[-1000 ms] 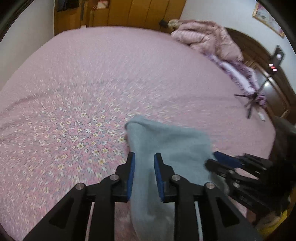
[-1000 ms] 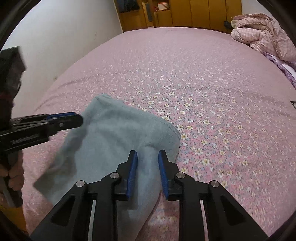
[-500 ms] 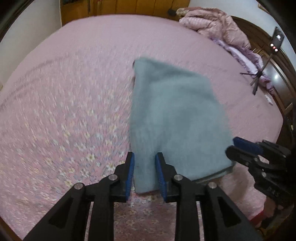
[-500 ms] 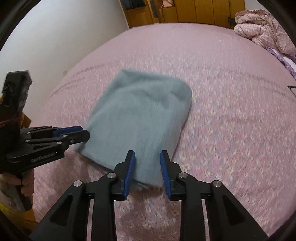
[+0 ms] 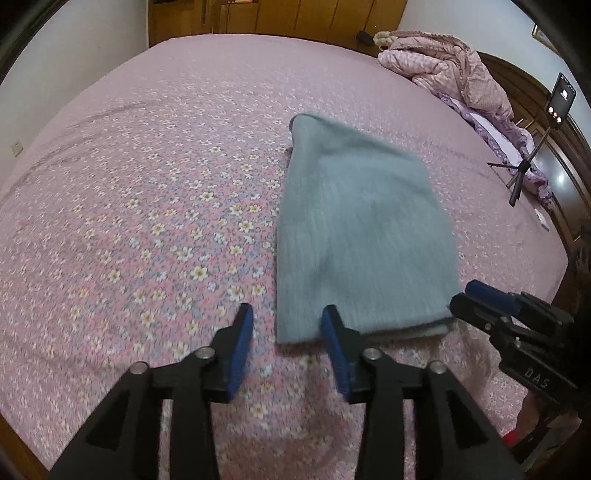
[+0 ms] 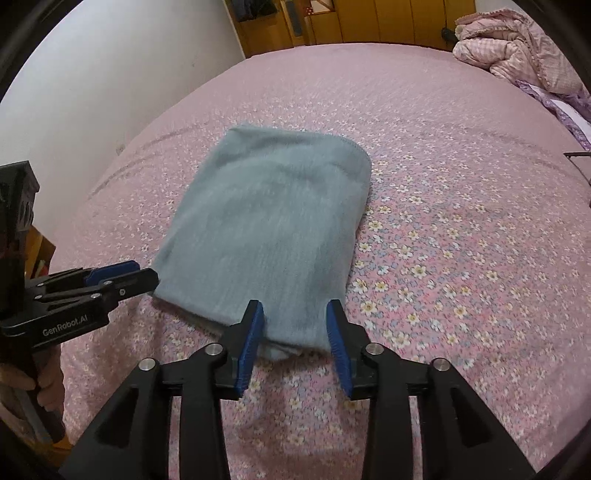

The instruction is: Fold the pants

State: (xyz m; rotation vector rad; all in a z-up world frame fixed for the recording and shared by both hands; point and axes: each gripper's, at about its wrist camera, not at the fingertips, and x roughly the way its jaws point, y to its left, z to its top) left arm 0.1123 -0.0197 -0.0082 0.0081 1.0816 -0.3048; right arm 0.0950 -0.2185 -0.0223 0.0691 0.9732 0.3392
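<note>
A: Where are the pants [image 5: 364, 236]?

B: Folded into a blue-grey rectangle, lying flat on the bed [image 5: 155, 192], on its pink flowered cover, towards the near edge. A lower layer peeks out along the near hem.

A: And the left gripper [image 5: 286, 341]?

B: Its fingers [image 5: 240, 347] stand wide apart and hold nothing. The near left corner of the pants lies between the tips, with the right-hand pad just overlapping the hem. From the right wrist view the left gripper [image 6: 136, 275] points at that same corner, its tip right beside the cloth; I cannot tell if it touches.

A: The right gripper [image 6: 295, 332]?

B: Also spread wide, empty. The near right corner of the pants sits between its fingers [image 6: 338, 341]. In the left wrist view the right gripper [image 5: 469, 297] has its tip just beside that corner.

A: What else is around?

B: A bunched pink quilt [image 5: 443, 70] at the far right of the bed, well apart from the pants. A phone on a tripod [image 5: 532, 147] stands on the bed's right side, by a dark wooden headboard [image 5: 554, 155]. Wooden wardrobes [image 6: 369, 18] are behind, and a white wall [image 6: 110, 74] runs along the left. Nothing lies on the cover between the grippers and the pants.
</note>
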